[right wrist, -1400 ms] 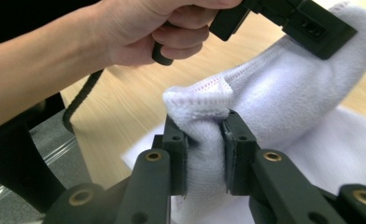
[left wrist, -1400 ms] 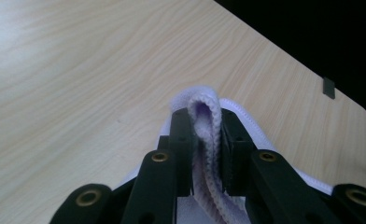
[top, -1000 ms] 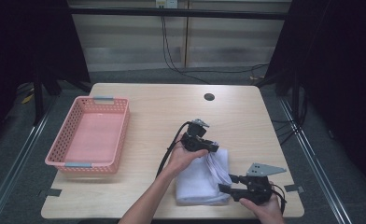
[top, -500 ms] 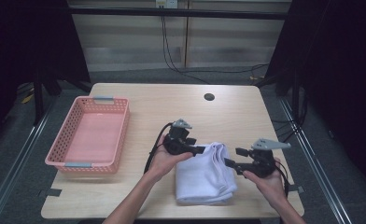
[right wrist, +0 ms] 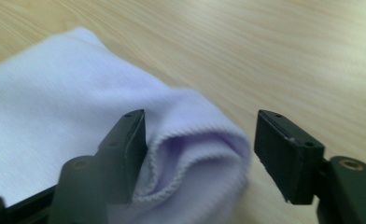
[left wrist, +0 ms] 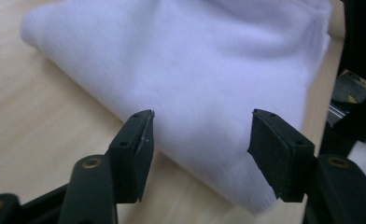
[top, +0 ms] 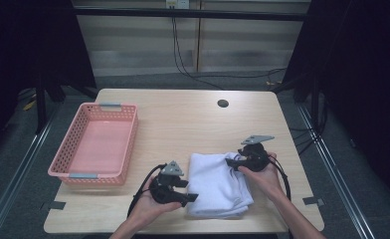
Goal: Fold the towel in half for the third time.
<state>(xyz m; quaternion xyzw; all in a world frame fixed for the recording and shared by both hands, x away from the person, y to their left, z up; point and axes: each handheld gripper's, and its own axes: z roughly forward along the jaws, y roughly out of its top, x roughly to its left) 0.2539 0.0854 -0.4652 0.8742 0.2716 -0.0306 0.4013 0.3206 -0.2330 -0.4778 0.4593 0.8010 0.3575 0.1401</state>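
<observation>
A folded white towel (top: 215,181) lies on the near right part of the wooden table (top: 183,119). My left gripper (top: 190,197) sits at the towel's near left edge. Its jaws have just been opening and stand open, with the towel's edge (left wrist: 204,60) in the gap and no pad pressing on it. My right gripper (top: 229,162) is at the towel's far right corner. Its jaws have just closed a little but stay open, with the rolled corner of the towel (right wrist: 195,154) lying between them, close to one pad (right wrist: 132,140).
A pink plastic basket (top: 131,144) stands at the table's left side with nothing in it. A small dark hole (top: 223,103) marks the far middle of the tabletop. The table's right edge runs close to my right hand.
The left gripper has let the raised towel fold go and moved left and nearer. The right gripper has moved from the near right to the towel's far right corner. The towel now lies flat.
</observation>
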